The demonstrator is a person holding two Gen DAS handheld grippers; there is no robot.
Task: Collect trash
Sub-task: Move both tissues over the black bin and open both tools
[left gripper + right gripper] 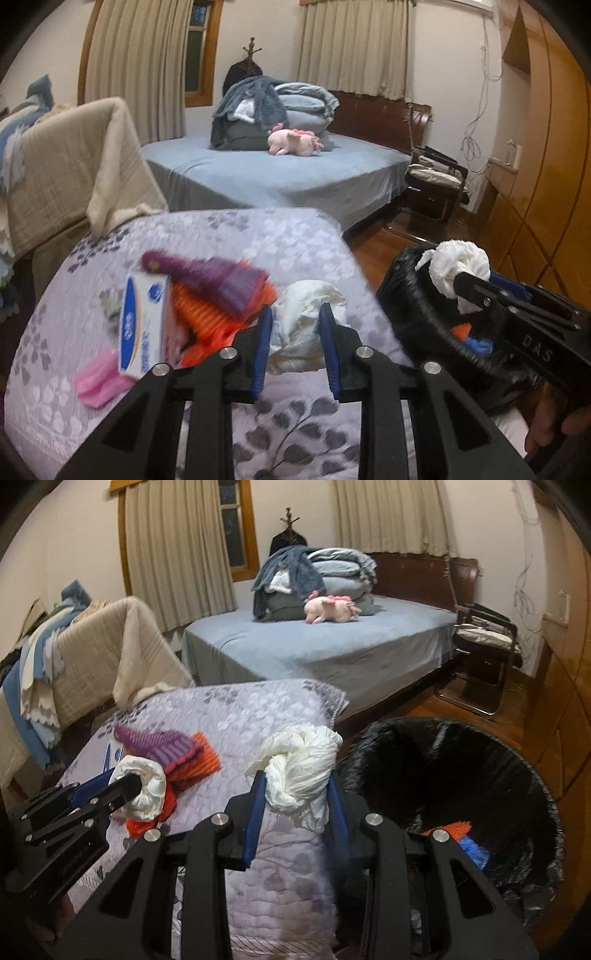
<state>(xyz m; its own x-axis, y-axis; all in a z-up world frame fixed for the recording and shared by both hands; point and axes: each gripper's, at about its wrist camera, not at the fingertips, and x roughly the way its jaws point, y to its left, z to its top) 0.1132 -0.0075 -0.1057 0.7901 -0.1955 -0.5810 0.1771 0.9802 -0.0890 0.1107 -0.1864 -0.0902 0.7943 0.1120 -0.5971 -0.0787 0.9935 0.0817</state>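
Because each wad of crumpled white paper must travel to the lined bin without dropping, I hold one wad in each set of fingers, clamped across its middle. My left gripper has its blue pads pressed on the left wad, which sits between the fingers and bulges out past the tips, clear of the quilted surface below. My right gripper is closed on the right wad; the paper is pinched low between the pads, and most of its bulk stands above and ahead of the fingertips. That wad hangs near the bin's rim, on the quilt side, not yet over the opening. I judge the bin stands beside the quilt so that carrying is short. Knitted orange and purple items, a blue-and-white box and a pink scrap lie on the quilt.
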